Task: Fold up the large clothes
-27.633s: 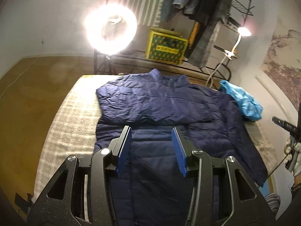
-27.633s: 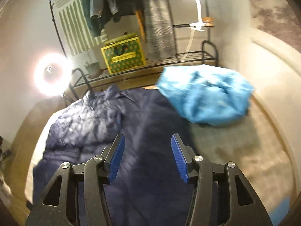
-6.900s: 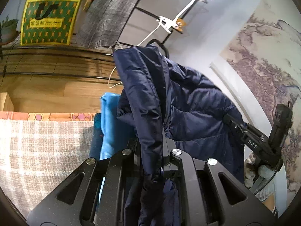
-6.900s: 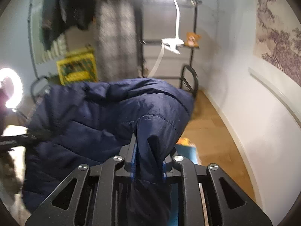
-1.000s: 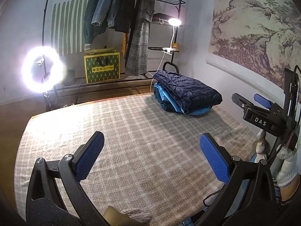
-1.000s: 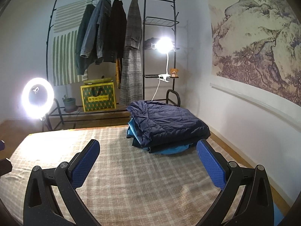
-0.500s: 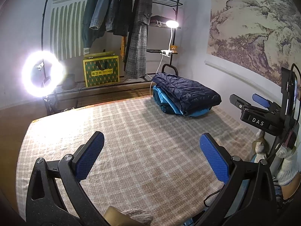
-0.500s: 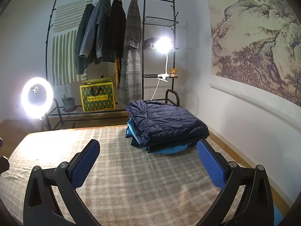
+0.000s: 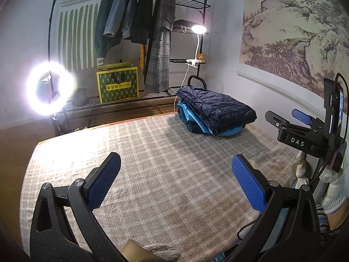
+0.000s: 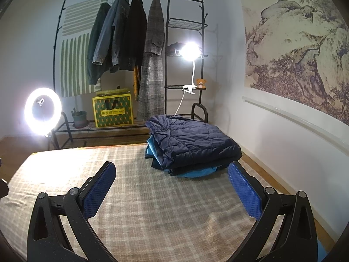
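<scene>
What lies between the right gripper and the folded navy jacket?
Only bare checked bedcover lies between the right gripper and the navy jacket, seen from the right wrist view.

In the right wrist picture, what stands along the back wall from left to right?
Ring light → potted plant → yellow-green box → plaid coat → clip lamp, with a small teddy bear just right of its clamp.
</scene>
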A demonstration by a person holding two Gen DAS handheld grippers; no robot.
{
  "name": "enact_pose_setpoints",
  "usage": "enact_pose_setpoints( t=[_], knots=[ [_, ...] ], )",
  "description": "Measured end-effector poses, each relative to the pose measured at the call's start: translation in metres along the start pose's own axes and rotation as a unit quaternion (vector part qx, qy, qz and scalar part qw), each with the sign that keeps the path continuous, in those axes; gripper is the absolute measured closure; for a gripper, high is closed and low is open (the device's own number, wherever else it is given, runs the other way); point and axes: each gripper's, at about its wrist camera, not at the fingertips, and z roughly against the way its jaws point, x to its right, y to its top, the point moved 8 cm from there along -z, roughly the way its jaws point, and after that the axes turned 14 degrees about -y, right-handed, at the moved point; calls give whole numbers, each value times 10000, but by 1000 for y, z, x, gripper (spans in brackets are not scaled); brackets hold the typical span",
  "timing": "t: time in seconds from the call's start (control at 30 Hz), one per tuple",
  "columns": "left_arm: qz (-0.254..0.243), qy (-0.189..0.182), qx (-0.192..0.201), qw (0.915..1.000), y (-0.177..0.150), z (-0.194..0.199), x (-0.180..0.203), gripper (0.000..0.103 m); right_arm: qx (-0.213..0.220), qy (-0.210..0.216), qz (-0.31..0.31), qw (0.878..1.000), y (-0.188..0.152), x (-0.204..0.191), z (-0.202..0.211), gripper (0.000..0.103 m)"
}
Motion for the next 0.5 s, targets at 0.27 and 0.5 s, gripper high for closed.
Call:
enact_pose_setpoints(
  t=[0.27,0.5],
  knots=[
    [-26,11,11,10000,1,1,-1,0,-2,17,37,10000,-2,5,-3,1],
    [-85,93,64,9999,3,3,-8,0,-5,34,102,9999,-4,8,-6,1]
  ],
)
